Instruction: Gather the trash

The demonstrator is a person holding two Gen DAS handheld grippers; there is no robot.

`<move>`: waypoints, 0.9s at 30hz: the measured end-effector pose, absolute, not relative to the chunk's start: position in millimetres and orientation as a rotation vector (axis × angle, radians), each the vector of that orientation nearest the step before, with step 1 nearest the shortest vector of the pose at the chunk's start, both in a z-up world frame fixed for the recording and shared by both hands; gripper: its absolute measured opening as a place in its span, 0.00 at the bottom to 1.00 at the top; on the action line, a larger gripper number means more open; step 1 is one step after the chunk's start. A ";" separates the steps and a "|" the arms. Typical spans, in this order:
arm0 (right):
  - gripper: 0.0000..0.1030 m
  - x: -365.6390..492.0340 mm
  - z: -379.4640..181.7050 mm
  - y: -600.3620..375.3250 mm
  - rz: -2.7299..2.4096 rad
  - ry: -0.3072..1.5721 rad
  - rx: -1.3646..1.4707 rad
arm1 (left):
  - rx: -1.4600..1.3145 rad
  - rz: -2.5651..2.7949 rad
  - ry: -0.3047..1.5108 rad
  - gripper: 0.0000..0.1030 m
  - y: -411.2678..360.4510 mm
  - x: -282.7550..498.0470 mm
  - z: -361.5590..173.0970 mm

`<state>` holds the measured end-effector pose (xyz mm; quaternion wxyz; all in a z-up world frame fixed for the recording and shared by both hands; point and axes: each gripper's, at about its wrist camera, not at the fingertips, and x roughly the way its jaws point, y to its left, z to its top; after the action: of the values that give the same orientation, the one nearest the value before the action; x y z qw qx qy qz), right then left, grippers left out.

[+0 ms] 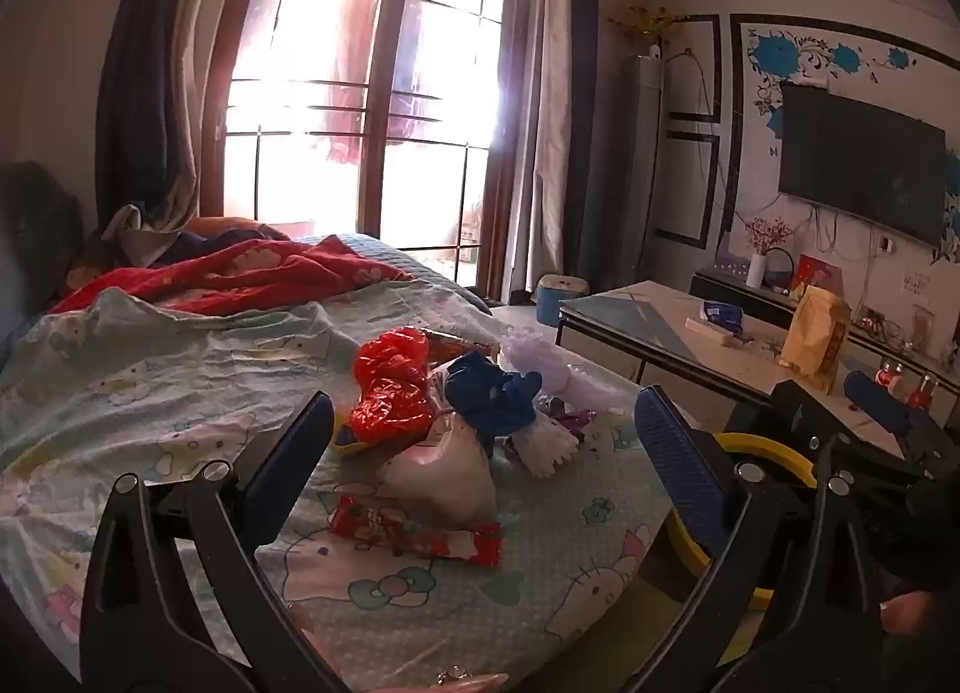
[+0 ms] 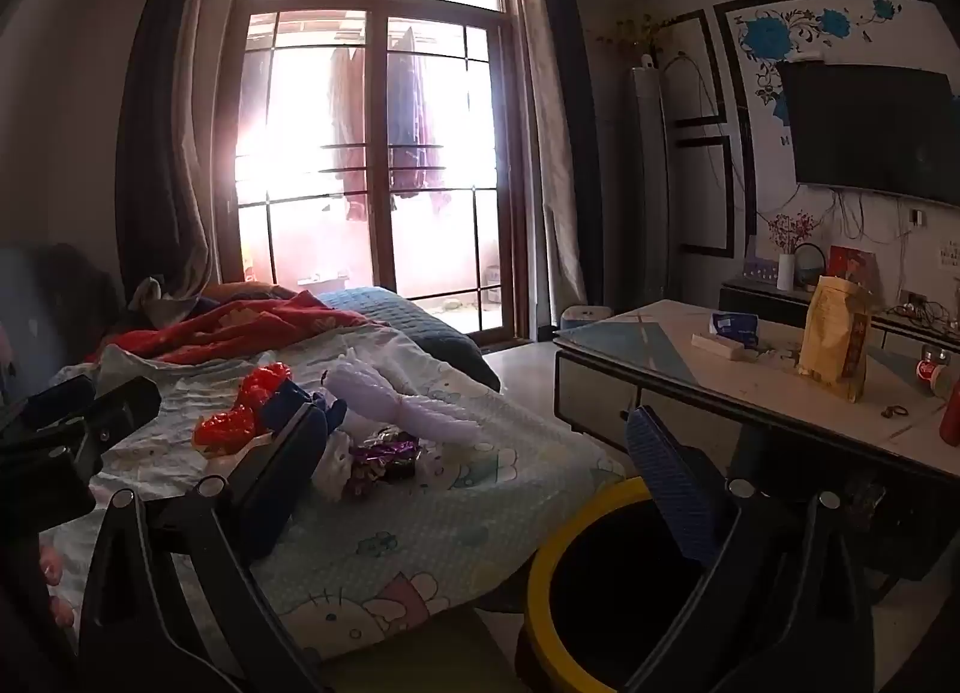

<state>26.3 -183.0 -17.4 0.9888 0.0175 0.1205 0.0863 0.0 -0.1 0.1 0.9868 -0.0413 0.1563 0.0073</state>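
Both claws are held wide apart and empty — nothing is gripped yet, so the task is judged to be at its very start, in the approach to the first piece of trash.

The trash is heaped on the bed (image 1: 150, 393), straight ahead of the left claw (image 1: 480, 435) and between its spread fingers in that view. Nearest to it, just below and in front, a red snack wrapper (image 1: 420, 534) lies flat on the sheet. Beyond that a white plastic bag (image 1: 444, 471) is seen, with a crumpled red bag (image 1: 390, 387) to its left and a blue bag (image 1: 489, 399) behind it, the bags touching one another in one pile. A pale lilac bag (image 1: 540, 363) lies farthest off, with a small purple foil wrapper (image 2: 384, 453) beside it.

The right claw (image 2: 474, 471) is pointed over the edge of the bed, and the yellow-rimmed bin (image 2: 540, 573) stands on the floor directly below and ahead of it.

For the next move, the left claw would be lowered onto the red snack wrapper and closed on it — a flat, thin piece that may slip or drag the sheet along.
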 end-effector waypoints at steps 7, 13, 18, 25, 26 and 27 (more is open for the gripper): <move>0.94 23.9 -21.6 -181.2 0.180 0.232 0.027 | -0.091 0.006 0.313 0.90 -1.1 1.1 0.0; 0.94 23.0 -16.5 -177.3 0.181 0.227 0.009 | -0.100 0.004 0.310 0.90 -3.5 -1.9 -0.7; 0.94 21.5 -15.1 -177.4 0.180 0.219 0.009 | -0.099 0.001 0.311 0.90 -6.6 -1.3 -3.7; 0.94 20.8 -14.3 -176.8 0.178 0.218 0.007 | -0.108 -0.001 0.303 0.90 -3.2 -4.6 0.0; 0.94 21.3 -14.5 -177.1 0.177 0.218 0.009 | -0.109 -0.001 0.302 0.90 -1.6 -5.3 0.3; 0.94 21.8 -14.9 -177.7 0.177 0.218 0.010 | -0.109 -0.001 0.301 0.90 -1.4 -5.4 0.0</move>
<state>21.8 -177.7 -14.9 0.9901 0.0049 0.1088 0.0881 -5.4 -1.4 0.0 0.9872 -0.0544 0.1501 -0.0003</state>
